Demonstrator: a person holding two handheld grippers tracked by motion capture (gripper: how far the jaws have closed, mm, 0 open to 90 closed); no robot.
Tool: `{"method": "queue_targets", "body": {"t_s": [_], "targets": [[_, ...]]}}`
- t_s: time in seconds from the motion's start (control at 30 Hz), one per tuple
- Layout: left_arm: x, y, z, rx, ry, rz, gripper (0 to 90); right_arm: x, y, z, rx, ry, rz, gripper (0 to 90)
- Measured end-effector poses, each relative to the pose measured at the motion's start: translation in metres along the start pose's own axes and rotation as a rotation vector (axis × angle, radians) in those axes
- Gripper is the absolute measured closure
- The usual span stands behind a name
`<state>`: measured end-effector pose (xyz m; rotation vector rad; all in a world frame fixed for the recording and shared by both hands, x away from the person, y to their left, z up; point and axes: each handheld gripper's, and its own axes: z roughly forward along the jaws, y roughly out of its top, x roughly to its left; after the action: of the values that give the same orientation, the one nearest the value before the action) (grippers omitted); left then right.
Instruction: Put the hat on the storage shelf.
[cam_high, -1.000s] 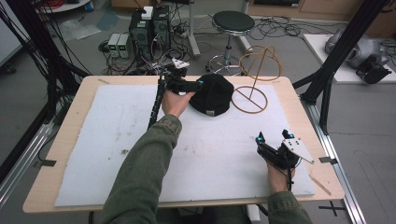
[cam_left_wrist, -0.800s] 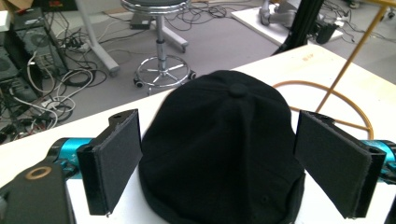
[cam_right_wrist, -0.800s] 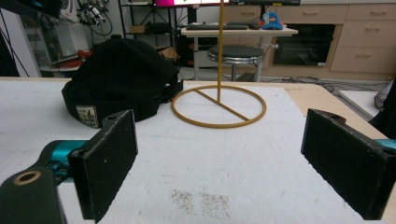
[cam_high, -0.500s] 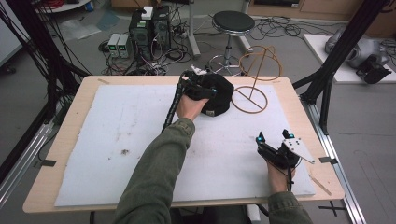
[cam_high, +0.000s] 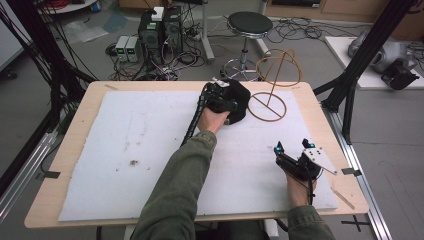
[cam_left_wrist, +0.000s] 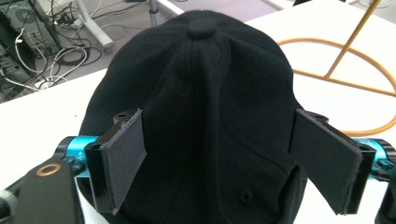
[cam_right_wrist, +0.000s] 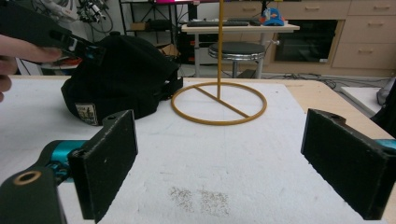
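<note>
From the high view, my left claw sits over the black cap at upper centre of the white-covered worktop, just left of the gold wire stand. My right claw rests at lower right, well apart from both.

In the left gripper view, the jaws stand wide either side of the cap's crown, gripping nothing yet. The cloth looks soft and light; I judge it will crumple, so pinching a fold of crown or the stiffer brim suits best.

In the right gripper view, the jaws gape wide and empty, the cap at upper left.
</note>
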<state>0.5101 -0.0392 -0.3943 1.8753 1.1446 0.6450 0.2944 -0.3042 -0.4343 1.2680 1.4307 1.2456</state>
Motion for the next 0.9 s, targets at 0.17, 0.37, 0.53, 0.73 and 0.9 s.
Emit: {"method": "queue_targets", "body": {"t_s": [0.17, 0.37, 0.53, 0.73, 0.9], "targets": [[0.002, -0.003, 0.006, 0.02, 0.024, -0.017, 24.0, -0.001, 0.0, 0.0, 0.007, 0.002, 0.002, 10.1], [0.002, -0.001, 0.006, -0.003, 0.04, -0.019, 33.5, -0.002, 0.0, 0.001, 0.013, 0.006, 0.003, 10.1], [0.001, 0.0, 0.006, -0.006, 0.048, -0.042, 46.8, -0.002, 0.0, 0.001, 0.013, 0.007, -0.004, 10.1], [0.001, -0.004, 0.012, 0.007, 0.042, -0.051, 55.5, -0.003, 0.0, 0.002, 0.015, 0.005, 0.001, 10.1], [0.002, -0.006, 0.016, 0.016, 0.06, -0.056, 70.7, -0.003, 0.0, 0.002, 0.013, 0.004, -0.002, 10.1]]}}
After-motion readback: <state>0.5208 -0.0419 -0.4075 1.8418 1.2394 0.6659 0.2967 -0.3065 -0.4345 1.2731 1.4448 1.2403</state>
